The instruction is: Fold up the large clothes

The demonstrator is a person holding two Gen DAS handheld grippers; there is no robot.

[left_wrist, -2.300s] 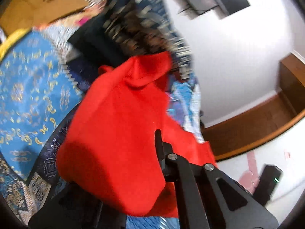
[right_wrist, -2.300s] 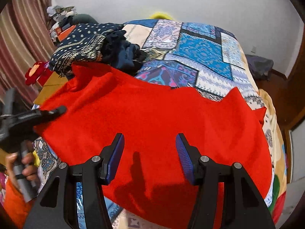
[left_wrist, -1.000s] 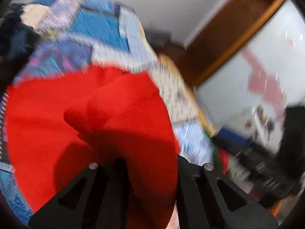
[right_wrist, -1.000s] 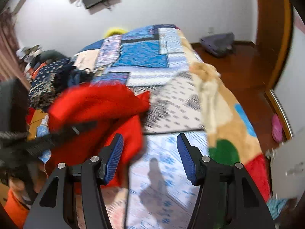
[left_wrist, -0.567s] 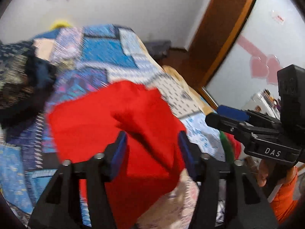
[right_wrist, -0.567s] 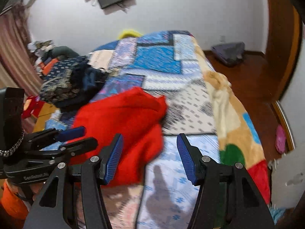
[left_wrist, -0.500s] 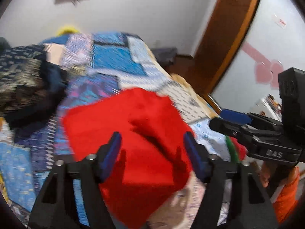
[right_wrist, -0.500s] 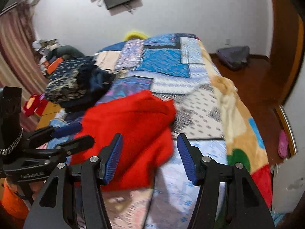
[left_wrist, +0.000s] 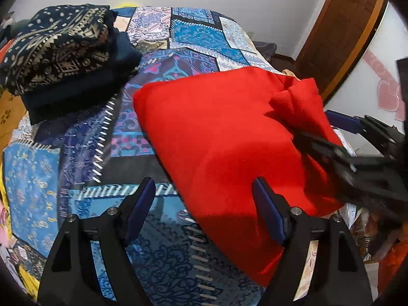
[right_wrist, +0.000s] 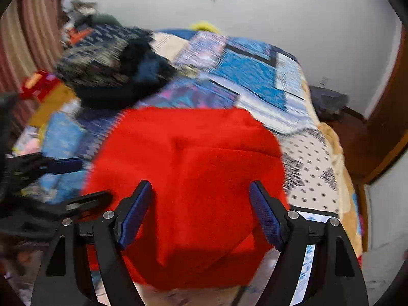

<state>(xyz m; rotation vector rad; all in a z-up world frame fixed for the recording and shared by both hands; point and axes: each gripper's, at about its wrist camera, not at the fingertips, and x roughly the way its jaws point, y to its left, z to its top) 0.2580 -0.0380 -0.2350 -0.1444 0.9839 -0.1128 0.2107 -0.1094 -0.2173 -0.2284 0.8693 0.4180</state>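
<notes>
- red garment [left_wrist: 216, 137] lies folded into a thick rough square on the patchwork bedspread [left_wrist: 84, 153], at the near edge of the bed, toward its right corner in the left wrist view
- soft, light, thick fleece-like cloth by the look; likely floppy with no stiffness, layers may slide apart if lifted by one point
- one loose flap bunches up at the far right corner [left_wrist: 295, 94]; fold not neat there
- best hold, I judge: pinch the doubled edges at two corners, one per tool, not the middle
- left gripper [left_wrist: 204, 211] jaws wide apart, just been opening, nothing pressed between them; cloth only lies below
- right gripper [right_wrist: 201, 211] also wide, just been opening, empty; garment under it, not clamped
- versus earlier: left tool was clamped on bunched red cloth and lifted it; garment was spread wide across the bed, now dropped as a compact fold
- stack of dark patterned clothes [left_wrist: 61, 51] sits at the far left of the bed, apart from the red piece
</notes>
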